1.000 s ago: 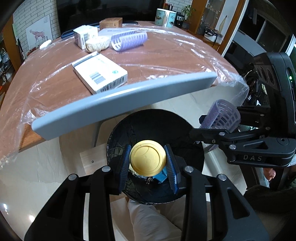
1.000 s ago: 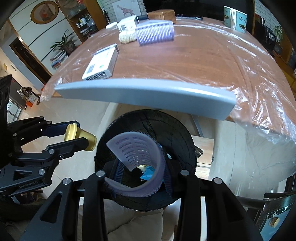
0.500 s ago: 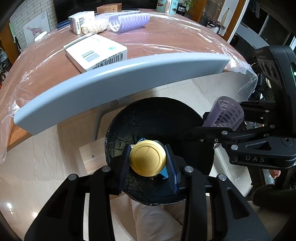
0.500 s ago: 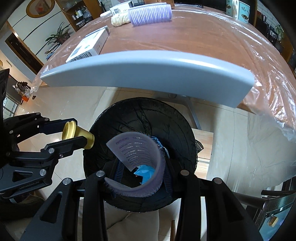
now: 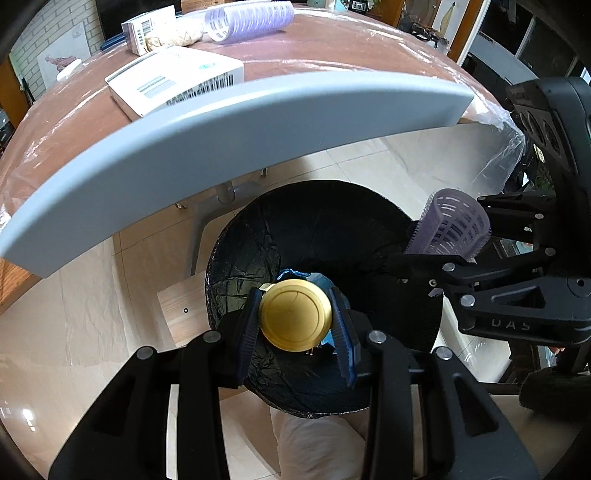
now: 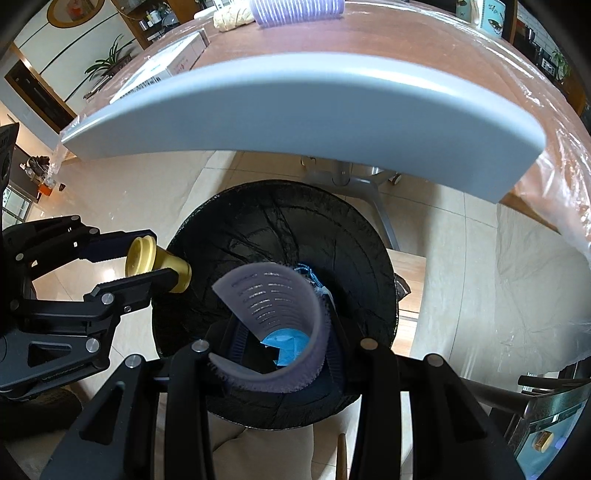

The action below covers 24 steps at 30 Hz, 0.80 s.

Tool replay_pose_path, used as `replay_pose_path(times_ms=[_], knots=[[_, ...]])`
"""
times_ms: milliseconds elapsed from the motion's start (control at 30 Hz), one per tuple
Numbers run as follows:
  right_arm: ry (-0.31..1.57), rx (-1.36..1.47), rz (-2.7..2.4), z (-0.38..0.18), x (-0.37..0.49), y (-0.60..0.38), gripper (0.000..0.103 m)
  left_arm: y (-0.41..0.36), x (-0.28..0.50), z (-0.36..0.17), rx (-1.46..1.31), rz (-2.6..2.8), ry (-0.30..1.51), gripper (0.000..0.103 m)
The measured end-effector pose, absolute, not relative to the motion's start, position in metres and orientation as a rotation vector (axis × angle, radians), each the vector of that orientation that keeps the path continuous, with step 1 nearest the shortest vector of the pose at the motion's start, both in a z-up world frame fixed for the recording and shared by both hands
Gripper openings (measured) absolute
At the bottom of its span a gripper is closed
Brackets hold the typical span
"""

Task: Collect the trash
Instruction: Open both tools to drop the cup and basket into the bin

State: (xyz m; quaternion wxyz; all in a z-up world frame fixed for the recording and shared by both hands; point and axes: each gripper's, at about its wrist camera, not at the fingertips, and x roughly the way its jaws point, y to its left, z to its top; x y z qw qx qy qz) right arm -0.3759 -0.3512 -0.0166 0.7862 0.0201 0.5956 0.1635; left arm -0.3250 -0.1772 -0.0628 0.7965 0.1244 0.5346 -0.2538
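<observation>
A black-lined trash bin (image 5: 332, 229) stands on the floor below the bench (image 5: 332, 55) edge. Above its mouth, the left tool (image 5: 295, 321) is clamped on a yellow cap (image 5: 293, 319) — the right tool (image 6: 284, 343) on a purple hair roller (image 6: 280, 306).

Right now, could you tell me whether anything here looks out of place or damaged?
Only the purple hair roller in the right hand-held gripper: it is squashed into an open curl rather than a round tube. It and the yellow cap hang over the black-lined bin.

We can't read the blue scraps (image 6: 284, 341) in the bin (image 6: 221, 236); the roller (image 6: 291, 11) is cut off at top
</observation>
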Motion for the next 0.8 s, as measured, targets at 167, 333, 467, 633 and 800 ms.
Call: replay_pose_path(times_ms=[167, 333, 467, 633, 800], knots=[[1.299, 0.039, 0.345, -0.021, -0.376, -0.350, 0.038, -0.178, -0.322, -0.071, 0.283, -0.541, 1.160, 0.038], [1.291, 0.062, 0.338, -0.020, -0.376, -0.353, 0.054, -0.177, -0.316, -0.076, 0.272, -0.544, 1.180, 0.055], [1.262, 0.098, 0.318, -0.010, -0.381, -0.362, 0.072, -0.172, -0.316, -0.069, 0.267, -0.530, 1.152, 0.070], [1.209, 0.088, 0.285, 0.012, -0.389, -0.374, 0.072, -0.161, -0.320, -0.057, 0.249, -0.523, 1.132, 0.070], [1.072, 0.072, 0.250, 0.061, -0.393, -0.387, 0.085, -0.146, -0.326, -0.020, 0.190, -0.545, 1.066, 0.073]])
